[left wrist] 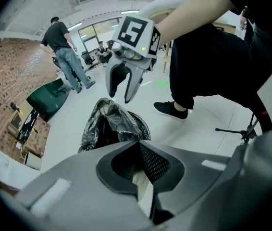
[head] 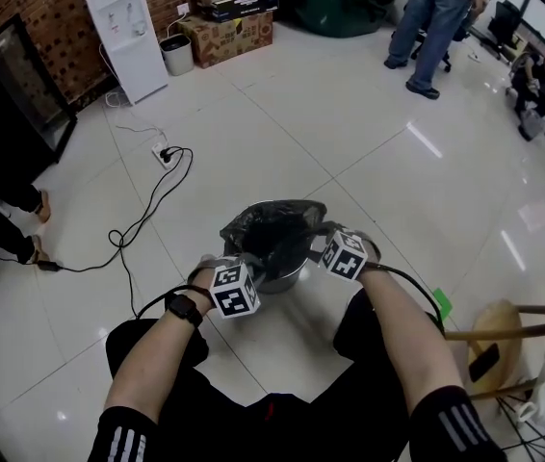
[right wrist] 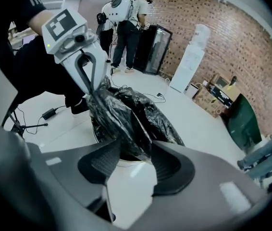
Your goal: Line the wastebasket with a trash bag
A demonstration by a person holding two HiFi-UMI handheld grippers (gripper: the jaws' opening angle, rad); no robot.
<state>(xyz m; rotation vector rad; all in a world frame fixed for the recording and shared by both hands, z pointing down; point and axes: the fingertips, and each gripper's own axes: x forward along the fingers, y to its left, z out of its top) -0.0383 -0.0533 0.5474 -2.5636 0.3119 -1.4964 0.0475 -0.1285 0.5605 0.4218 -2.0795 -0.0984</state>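
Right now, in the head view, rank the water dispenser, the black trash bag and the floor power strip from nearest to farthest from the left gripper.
1. The black trash bag, in the wastebasket, right at the left gripper.
2. The power strip, farther up and left.
3. The water dispenser, far top left.

Black trash bag (head: 272, 224), silver wastebasket (head: 288, 279), white tiled floor (head: 350, 114).
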